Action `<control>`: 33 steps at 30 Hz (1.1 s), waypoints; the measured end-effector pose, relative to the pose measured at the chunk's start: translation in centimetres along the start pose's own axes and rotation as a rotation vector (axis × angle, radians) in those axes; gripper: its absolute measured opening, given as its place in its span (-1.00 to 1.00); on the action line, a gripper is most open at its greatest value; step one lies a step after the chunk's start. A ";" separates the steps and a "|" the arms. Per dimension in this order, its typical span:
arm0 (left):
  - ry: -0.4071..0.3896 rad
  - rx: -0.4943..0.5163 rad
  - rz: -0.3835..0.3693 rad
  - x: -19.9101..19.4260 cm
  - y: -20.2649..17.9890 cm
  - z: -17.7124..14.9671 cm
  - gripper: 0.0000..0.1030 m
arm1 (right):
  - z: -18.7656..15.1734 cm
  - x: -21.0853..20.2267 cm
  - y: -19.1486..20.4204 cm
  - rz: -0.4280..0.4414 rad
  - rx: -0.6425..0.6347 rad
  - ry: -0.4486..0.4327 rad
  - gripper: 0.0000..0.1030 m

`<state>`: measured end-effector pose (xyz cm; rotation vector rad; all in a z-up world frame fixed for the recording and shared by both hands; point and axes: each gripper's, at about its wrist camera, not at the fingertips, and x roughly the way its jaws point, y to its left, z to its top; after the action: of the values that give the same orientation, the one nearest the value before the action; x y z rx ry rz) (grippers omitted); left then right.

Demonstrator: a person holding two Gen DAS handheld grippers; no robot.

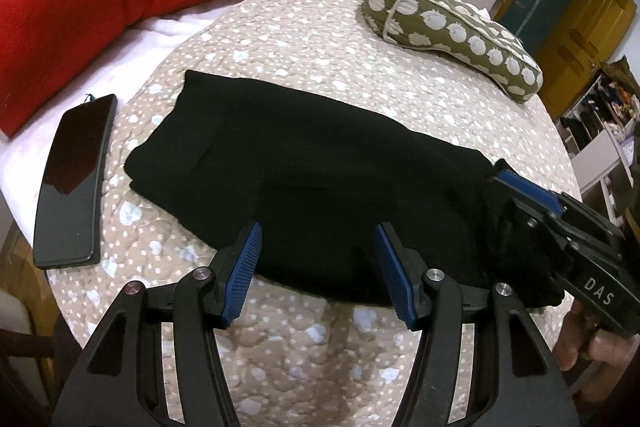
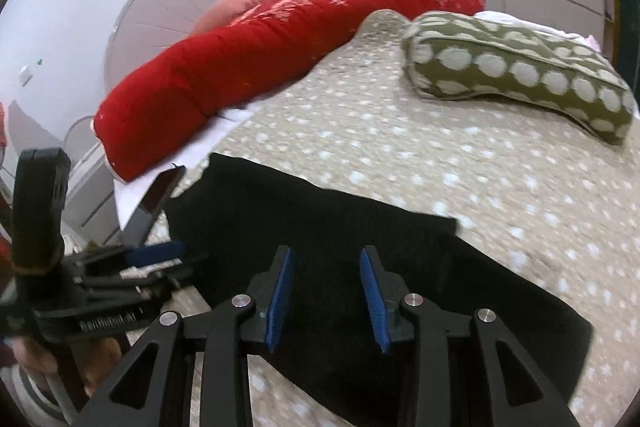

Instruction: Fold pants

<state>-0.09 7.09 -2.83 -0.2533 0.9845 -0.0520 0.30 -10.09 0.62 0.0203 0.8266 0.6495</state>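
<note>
The black pants point(image 1: 320, 179) lay folded flat on the spotted beige quilt point(image 1: 304, 39), a phone point(image 1: 72, 183) beside their left end. The left gripper point(image 1: 318, 267) hung over their near edge, jaws spread wide and holding nothing. The right gripper point(image 2: 326, 297) was over the pants' right end, likewise parted and empty. A red pillow point(image 2: 248, 67) and a green dotted cushion point(image 2: 520, 71) lay beyond.

Pants point(image 1: 304, 163) on quilt point(image 1: 320, 39) — phone point(image 1: 74, 183) left
</note>
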 end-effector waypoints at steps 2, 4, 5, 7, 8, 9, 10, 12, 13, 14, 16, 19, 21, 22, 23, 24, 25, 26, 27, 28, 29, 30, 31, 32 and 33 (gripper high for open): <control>-0.001 -0.017 -0.002 -0.1 0.5 -0.1 0.13 | 0.7 1.3 0.9 0.024 -0.021 0.008 -0.26; 0.001 -0.037 -0.007 -0.1 1.1 -0.2 0.15 | 1.3 2.6 1.6 0.036 -0.051 0.025 -0.23; 0.002 -0.046 -0.008 -0.2 1.3 -0.3 0.17 | 1.7 3.4 2.1 0.042 -0.068 0.038 -0.21; -0.004 -0.079 -0.014 -0.4 2.1 -0.6 0.40 | 2.5 4.7 2.9 0.058 -0.093 0.059 -0.18; -0.011 -0.101 -0.020 -0.5 2.6 -0.8 0.44 | 3.0 5.5 3.4 0.069 -0.107 0.070 -0.18; -0.013 -0.123 -0.020 -0.5 3.1 -0.9 0.48 | 3.3 5.9 3.6 0.074 -0.113 0.074 -0.18; -0.011 -0.134 -0.013 -0.5 3.4 -1.0 0.48 | 3.8 6.5 3.9 0.083 -0.120 0.080 -0.17; -0.003 -0.153 0.021 -0.4 4.3 -1.2 0.48 | 4.7 7.6 4.4 0.113 -0.122 0.090 -0.16; 0.000 -0.169 0.027 -0.4 4.7 -1.2 0.48 | 5.1 8.0 4.6 0.121 -0.122 0.092 -0.15; -0.001 -0.185 0.024 -0.4 5.1 -1.2 0.48 | 5.5 8.4 4.9 0.128 -0.125 0.094 -0.14; -0.012 -0.232 0.015 -0.5 6.1 -1.2 0.48 | 6.3 9.2 5.6 0.150 -0.145 0.102 -0.13; -0.016 -0.275 0.012 -0.1 6.7 -1.3 0.48 | 7.2 10.5 7.0 0.169 -0.195 0.116 -0.12; -0.025 -0.297 0.014 0.0 7.1 -1.3 0.48 | 7.7 11.3 7.8 0.185 -0.227 0.129 -0.12; -0.029 -0.303 0.014 0.0 7.2 -1.2 0.48 | 7.9 11.8 8.2 0.193 -0.238 0.135 -0.12; -0.031 -0.309 0.014 0.1 7.2 -1.1 0.48 | 8.1 12.2 8.5 0.200 -0.246 0.141 -0.12; -0.031 -0.311 0.016 0.2 7.2 -1.0 0.48 | 8.3 12.7 8.7 0.204 -0.251 0.148 -0.12; -0.032 -0.315 0.017 0.3 7.2 -0.9 0.49 | 8.6 13.4 8.8 0.208 -0.254 0.155 -0.12; -0.033 -0.317 0.016 0.4 7.2 -0.9 0.52 | 8.7 14.1 9.0 0.210 -0.255 0.161 -0.12; -0.035 -0.321 0.009 0.6 7.2 -0.8 0.58 | 8.9 14.6 9.0 0.209 -0.255 0.166 -0.12; -0.038 -0.328 0.002 0.7 7.2 -0.7 0.63 | 9.0 15.3 9.2 0.208 -0.259 0.176 -0.12; -0.041 -0.333 -0.002 0.9 7.2 -0.6 0.65 | 9.0 15.8 9.3 0.208 -0.267 0.185 -0.12; -0.047 -0.336 -0.004 1.0 7.3 -0.5 0.68 | 9.0 16.4 9.5 0.210 -0.280 0.198 -0.12; -0.050 -0.336 -0.006 1.1 7.2 -0.4 0.69 | 8.9 17.2 9.7 0.211 -0.297 0.213 -0.12; -0.050 -0.335 -0.004 1.2 7.2 -0.3 0.69 | 8.9 17.6 9.8 0.209 -0.308 0.220 -0.11; -0.053 -0.332 -0.004 1.4 7.2 -0.2 0.69 | 8.8 18.2 9.8 0.209 -0.313 0.228 -0.10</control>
<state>0.06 13.80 -5.76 -0.5578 0.9375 0.1154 10.22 9.78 -3.04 -0.2583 0.9411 0.9868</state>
